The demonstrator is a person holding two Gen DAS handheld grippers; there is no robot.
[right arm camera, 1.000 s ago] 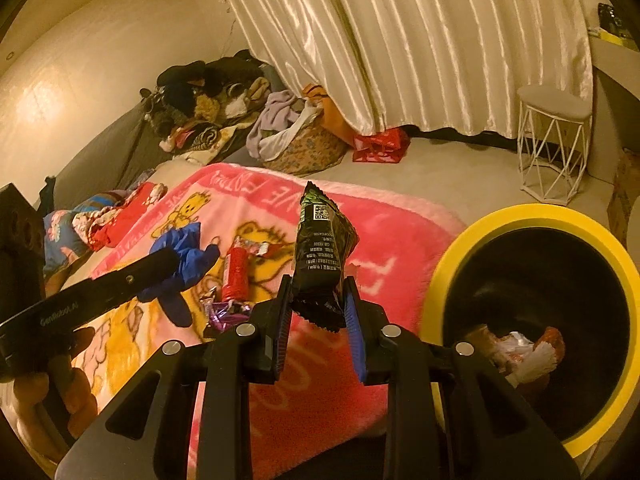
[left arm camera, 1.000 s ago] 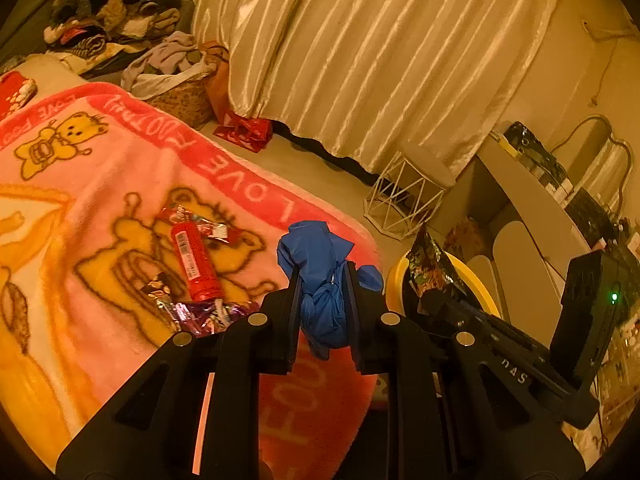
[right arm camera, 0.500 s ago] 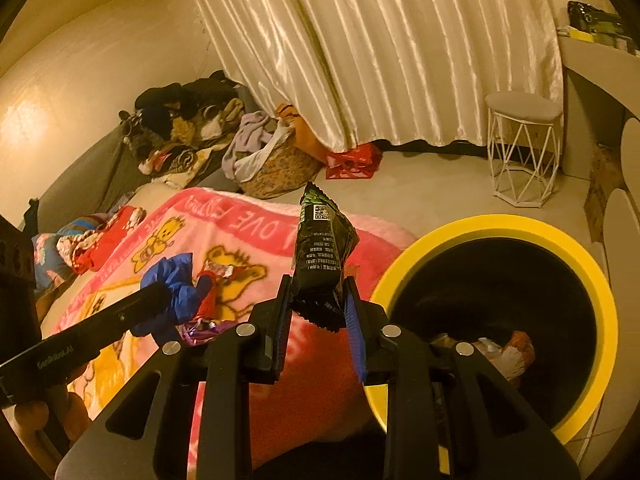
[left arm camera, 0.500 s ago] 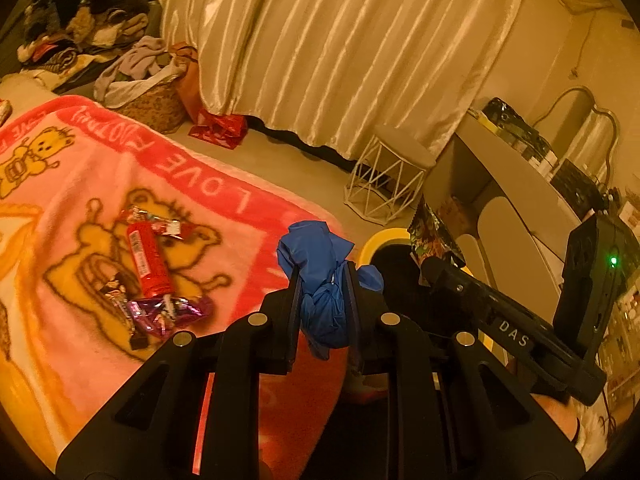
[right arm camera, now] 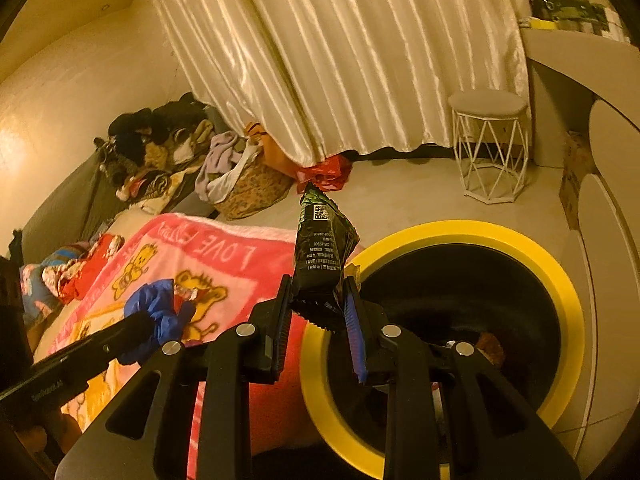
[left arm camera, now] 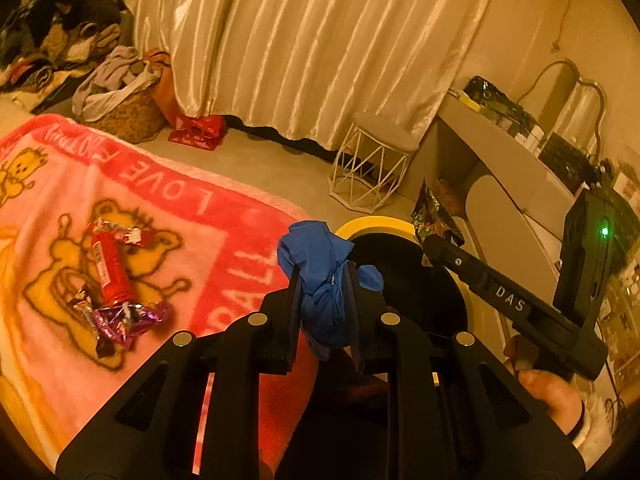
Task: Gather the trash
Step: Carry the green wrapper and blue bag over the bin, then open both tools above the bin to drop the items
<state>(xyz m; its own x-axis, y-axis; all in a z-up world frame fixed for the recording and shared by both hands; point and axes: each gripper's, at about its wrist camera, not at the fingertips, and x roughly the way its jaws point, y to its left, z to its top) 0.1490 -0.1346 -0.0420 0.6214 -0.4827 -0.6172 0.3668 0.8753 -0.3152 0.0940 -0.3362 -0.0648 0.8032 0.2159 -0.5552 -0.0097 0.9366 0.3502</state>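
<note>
My left gripper point(left arm camera: 322, 280) is shut on a crumpled blue glove point(left arm camera: 316, 256), held over the edge of the pink blanket beside the bin. My right gripper point(right arm camera: 316, 296) is shut on a dark green snack packet point(right arm camera: 324, 244), which stands upright above the near left rim of the yellow-rimmed black bin point(right arm camera: 464, 232). Inside the bin lies some trash point(right arm camera: 490, 346). In the left wrist view the bin point(left arm camera: 376, 226) sits behind the glove, and the right gripper's packet point(left arm camera: 434, 216) shows above it. A red wrapper point(left arm camera: 110, 268) and purple foil wrappers point(left arm camera: 128, 318) lie on the blanket.
A pink bear blanket point(left arm camera: 160, 208) covers the bed. A white wire stool point(right arm camera: 490, 148) stands by the curtain. A basket of clothes point(right arm camera: 244, 184) and a clothes pile point(right arm camera: 156, 148) sit at the back left. A pale desk point(left arm camera: 500, 160) is at the right.
Both grippers have swung right, away from the blanket's middle and toward the bin. The bin now fills more of the right wrist view. Both grips are unchanged.
</note>
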